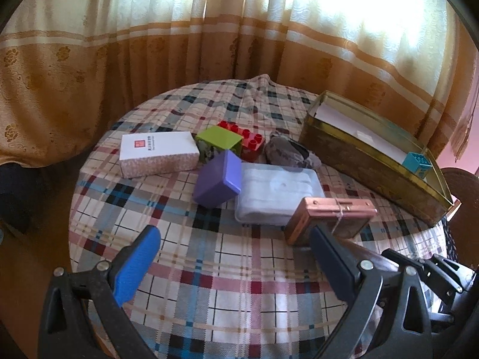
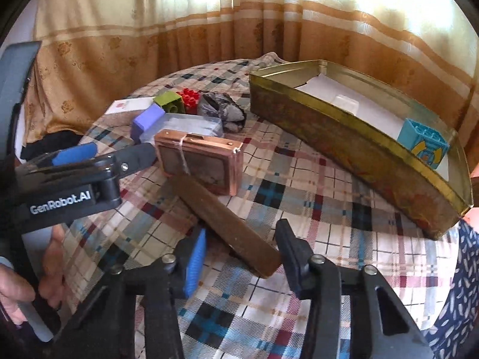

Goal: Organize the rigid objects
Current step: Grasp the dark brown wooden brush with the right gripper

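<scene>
In the right wrist view a long brown block [image 2: 221, 215] lies slanted on the plaid cloth, and my right gripper [image 2: 242, 227] is shut on its near end, with both pads touching it. Just beyond it stands a copper-coloured box [image 2: 200, 161] with a thread tied round it. My left gripper [image 1: 233, 230] hangs open over bare cloth, its black finger [image 1: 326, 254] beside the copper box [image 1: 329, 218]. A gold tin tray [image 2: 329, 149] at the right holds a blue toy block [image 2: 423, 146] and white paper.
Clustered mid-table are a purple box [image 1: 218, 179], a clear plastic case [image 1: 278, 194], a white carton [image 1: 158, 152], a green block [image 1: 220, 143], a red brick [image 1: 248, 140] and a grey crumpled object [image 1: 287, 149]. Curtains hang behind the round table [image 1: 209, 284]. A hand [image 2: 18, 293] holds the left tool.
</scene>
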A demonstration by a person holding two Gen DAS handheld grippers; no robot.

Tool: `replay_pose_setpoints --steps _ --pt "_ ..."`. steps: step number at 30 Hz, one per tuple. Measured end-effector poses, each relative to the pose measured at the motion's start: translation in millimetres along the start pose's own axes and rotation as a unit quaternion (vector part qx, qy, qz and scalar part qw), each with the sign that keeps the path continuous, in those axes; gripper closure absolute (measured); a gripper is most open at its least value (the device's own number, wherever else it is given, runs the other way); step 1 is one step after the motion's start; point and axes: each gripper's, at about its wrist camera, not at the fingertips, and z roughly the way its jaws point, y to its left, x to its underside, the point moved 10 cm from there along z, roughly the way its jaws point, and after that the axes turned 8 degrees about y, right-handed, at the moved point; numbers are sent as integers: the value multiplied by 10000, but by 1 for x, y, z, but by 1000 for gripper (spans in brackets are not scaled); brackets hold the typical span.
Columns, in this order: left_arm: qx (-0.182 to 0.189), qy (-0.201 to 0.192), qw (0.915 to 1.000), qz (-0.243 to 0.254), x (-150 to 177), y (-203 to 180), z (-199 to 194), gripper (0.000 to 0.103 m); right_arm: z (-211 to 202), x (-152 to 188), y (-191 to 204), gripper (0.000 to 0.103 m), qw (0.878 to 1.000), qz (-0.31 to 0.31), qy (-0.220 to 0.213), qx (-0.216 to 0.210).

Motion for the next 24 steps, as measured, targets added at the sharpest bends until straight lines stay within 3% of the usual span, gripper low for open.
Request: replay_pose_setpoints --steps 2,7,15,21,24 --pt "57 56 10000 9 1 -1 2 2 -4 4 1 64 9999 26 -27 -148" --pt "233 10 9997 45 1 -5 -1 2 -15 11 -2 86 9981 306 -109 -517" --pt "192 -51 9992 340 0 -16 -4 2 -31 20 -16 86 9919 834 -293 -913" --pt "297 -165 9972 665 -3 -27 -8 2 -25 15 -8 85 9925 740 -264 -933" --pt "420 -301 9947 885 -9 -37 -13 2 -18 13 -5 85 9956 567 -209 -710"
